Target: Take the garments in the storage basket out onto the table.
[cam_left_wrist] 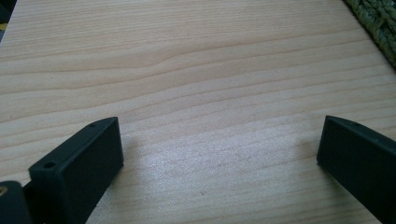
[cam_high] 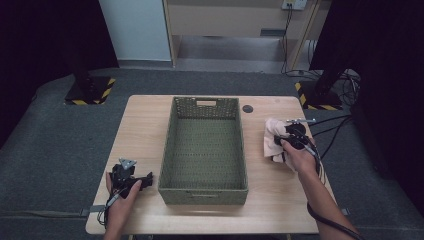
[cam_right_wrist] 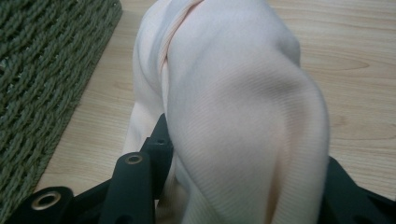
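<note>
Resting at lower left, my left gripper [cam_high: 131, 176] stands wide on bare table [cam_left_wrist: 196, 70]. Basket [cam_high: 205, 145] sits centre. At right, my right gripper [cam_high: 290, 140] is clamped on the pink cloth [cam_right_wrist: 233, 116]: soft, light, limp. Best pinched at a bunched fold, or it may slip and drape.

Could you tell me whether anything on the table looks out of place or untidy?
Only the pale pink cloth: it lies bunched and crumpled right of the green basket, pinched in the right tongs. The basket sits square and empty.
</note>
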A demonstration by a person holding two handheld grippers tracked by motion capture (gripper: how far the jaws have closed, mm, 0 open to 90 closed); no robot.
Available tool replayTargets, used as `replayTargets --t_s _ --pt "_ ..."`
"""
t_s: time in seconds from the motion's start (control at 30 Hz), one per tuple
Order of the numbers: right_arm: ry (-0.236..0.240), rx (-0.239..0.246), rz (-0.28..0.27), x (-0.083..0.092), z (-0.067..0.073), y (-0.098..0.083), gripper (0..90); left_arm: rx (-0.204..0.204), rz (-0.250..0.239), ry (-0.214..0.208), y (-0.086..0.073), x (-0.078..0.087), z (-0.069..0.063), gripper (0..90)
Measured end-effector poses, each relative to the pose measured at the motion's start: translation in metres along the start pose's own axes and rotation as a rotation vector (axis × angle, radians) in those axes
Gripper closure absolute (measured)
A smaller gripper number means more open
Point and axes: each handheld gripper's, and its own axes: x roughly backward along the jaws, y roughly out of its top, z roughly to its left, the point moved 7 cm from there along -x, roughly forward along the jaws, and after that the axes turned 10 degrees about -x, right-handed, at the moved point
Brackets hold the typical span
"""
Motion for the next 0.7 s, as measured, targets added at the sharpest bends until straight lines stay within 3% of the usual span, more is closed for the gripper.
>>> replayTargets --t_s 0.27,0.7 --pt "-0.006 0.000 0.027 -0.018 -0.001 -0.008 54.8 0.000 0.001 0.000 0.000 0.000 0.000 0.0" --pt "-0.028 -0.006 0.052 -0.032 -0.006 -0.015 52.1 -0.001 0.001 -0.001 0.000 0.000 0.000 0.0"
